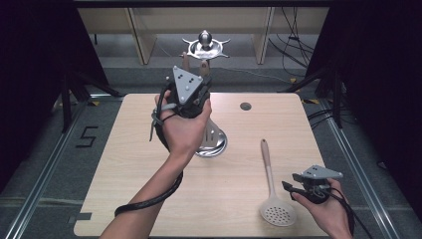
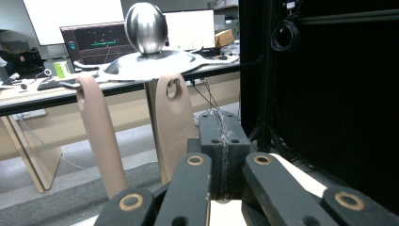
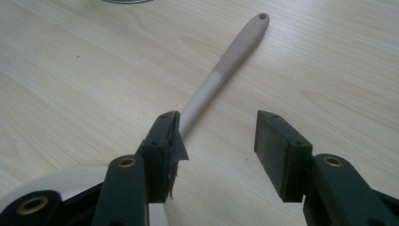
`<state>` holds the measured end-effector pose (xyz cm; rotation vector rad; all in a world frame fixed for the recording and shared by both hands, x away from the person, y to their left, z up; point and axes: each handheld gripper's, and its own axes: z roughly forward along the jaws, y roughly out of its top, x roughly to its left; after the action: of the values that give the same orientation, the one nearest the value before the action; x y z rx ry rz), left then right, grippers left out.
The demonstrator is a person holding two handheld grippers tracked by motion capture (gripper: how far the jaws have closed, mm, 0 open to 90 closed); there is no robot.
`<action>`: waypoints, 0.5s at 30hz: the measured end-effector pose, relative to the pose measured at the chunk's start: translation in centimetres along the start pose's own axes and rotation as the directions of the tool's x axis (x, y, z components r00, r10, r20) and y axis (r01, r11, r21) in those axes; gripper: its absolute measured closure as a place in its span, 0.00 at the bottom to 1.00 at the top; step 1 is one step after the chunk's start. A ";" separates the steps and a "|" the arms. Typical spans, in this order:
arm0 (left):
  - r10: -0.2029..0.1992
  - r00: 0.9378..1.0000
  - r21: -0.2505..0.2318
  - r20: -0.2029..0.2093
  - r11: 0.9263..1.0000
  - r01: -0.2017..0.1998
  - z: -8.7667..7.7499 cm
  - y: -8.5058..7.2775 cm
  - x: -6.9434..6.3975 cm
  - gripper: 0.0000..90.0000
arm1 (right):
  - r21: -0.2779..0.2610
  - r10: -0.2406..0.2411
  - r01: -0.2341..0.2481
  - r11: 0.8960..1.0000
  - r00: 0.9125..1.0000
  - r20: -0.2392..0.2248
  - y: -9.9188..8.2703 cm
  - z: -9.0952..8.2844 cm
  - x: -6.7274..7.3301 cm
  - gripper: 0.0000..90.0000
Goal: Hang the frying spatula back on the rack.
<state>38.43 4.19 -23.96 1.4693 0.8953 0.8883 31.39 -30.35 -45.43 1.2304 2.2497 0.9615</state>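
A steel utensil stand (image 1: pixel 215 144) rises from the table's middle to a knobbed top disc (image 1: pixel 204 46). Two tan utensil handles (image 2: pixel 175 122) hang from that disc (image 2: pixel 150 63). A hand holds my left gripper (image 1: pixel 200 75) high beside these handles; its jaws (image 2: pixel 221 150) stand shut together just in front of them with nothing between. A white slotted spoon (image 1: pixel 271 179) with a tan handle (image 3: pixel 226 66) lies flat on the table at the right. My right gripper (image 1: pixel 288 185) hovers low beside its round head, open (image 3: pixel 216 141) and holding nothing, with the handle running away past its left jaw.
The wooden table (image 1: pixel 124 169) has a small round hole (image 1: pixel 245 106) near its far edge. Black frame posts and curtains stand at both sides, with cables on the floor at the back right. Desks with monitors (image 2: pixel 94 42) lie beyond the stand.
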 end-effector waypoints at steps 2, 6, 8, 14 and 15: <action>-0.005 1.000 -0.008 -0.001 1.000 0.005 0.2 0.2 0.0 1.00 | 0.000 0.000 0.000 1.000 1.000 0.000 0.0 0.0 0.0 0.57; -0.009 1.000 -0.018 -0.006 1.000 0.008 0.4 0.6 0.0 1.00 | -0.002 0.016 -0.016 1.000 1.000 0.005 0.1 -0.1 0.1 0.57; -0.003 1.000 -0.023 -0.007 1.000 0.003 0.6 0.9 0.1 1.00 | 0.005 0.036 -0.036 0.999 0.999 0.009 0.1 -0.1 0.3 0.57; 0.003 0.999 -0.023 -0.033 1.000 -0.003 0.8 1.4 0.3 1.00 | 0.000 -0.017 0.017 1.000 1.000 0.012 0.0 0.0 -0.1 0.57; 0.003 0.999 -0.022 -0.033 1.000 -0.004 0.8 1.4 0.3 1.00 | -0.002 -0.011 0.011 1.000 1.000 0.011 0.0 0.0 0.0 0.57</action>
<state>39.40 4.05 -22.58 1.4411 0.9050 0.9246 31.43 -30.39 -45.43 1.2182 2.2443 0.9498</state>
